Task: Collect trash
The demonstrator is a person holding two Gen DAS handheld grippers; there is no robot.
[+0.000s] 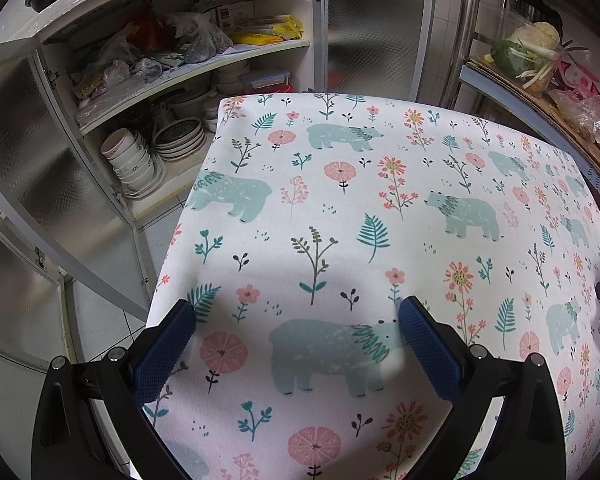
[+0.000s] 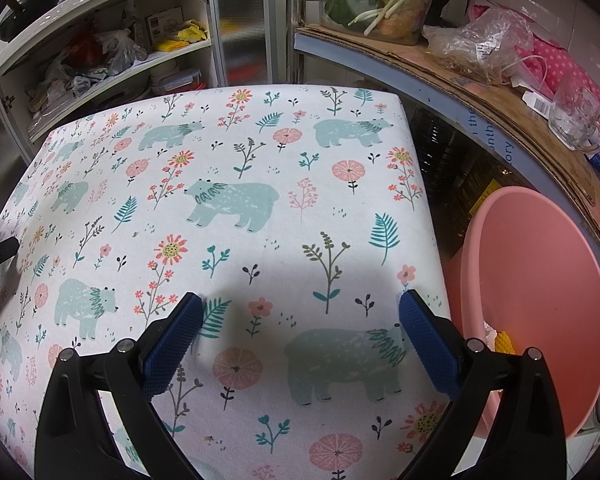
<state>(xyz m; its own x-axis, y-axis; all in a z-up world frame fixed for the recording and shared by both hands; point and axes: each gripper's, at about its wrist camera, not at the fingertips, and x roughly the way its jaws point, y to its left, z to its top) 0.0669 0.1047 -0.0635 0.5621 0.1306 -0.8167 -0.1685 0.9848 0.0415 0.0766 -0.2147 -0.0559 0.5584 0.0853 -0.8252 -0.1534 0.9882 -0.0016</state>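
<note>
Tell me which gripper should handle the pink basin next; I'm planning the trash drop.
Probably the right. The pink basin sits just past the table's right edge beside the right gripper, jaws open and empty. The left gripper, also open, faces the cupboard side.

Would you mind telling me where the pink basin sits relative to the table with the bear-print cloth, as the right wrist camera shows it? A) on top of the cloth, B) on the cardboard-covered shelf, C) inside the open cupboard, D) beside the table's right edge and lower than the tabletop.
D: the pink basin stands off the right edge of the bear-print cloth, below the tabletop and under the cardboard-covered shelf.
</note>
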